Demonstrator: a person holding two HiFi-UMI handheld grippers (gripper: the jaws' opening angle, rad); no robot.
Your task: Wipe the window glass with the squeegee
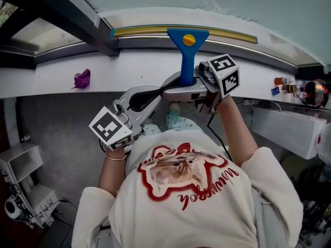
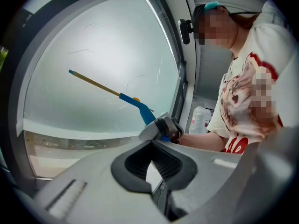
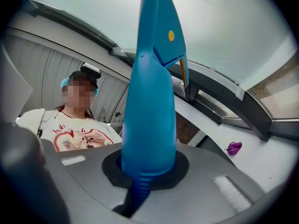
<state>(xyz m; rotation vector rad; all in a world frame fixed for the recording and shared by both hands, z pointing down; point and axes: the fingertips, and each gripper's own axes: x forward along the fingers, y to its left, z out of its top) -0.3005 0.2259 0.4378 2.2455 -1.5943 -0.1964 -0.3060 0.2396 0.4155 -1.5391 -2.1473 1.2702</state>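
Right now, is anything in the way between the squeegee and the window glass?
Nothing visible is. The squeegee, held in the jaws of the right gripper, appears to have its blade against the window glass.

frame bar (image 1: 77, 27) — bounds glass (image 1: 232, 4) leftward

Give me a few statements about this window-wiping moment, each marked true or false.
1. The right gripper is shut on the handle of the squeegee. True.
2. The left gripper also grips the squeegee. False: nothing is between its jaws.
3. The squeegee has a red handle. False: it is blue, with a yellow spot.
4. A small purple thing lies on the white sill. True.
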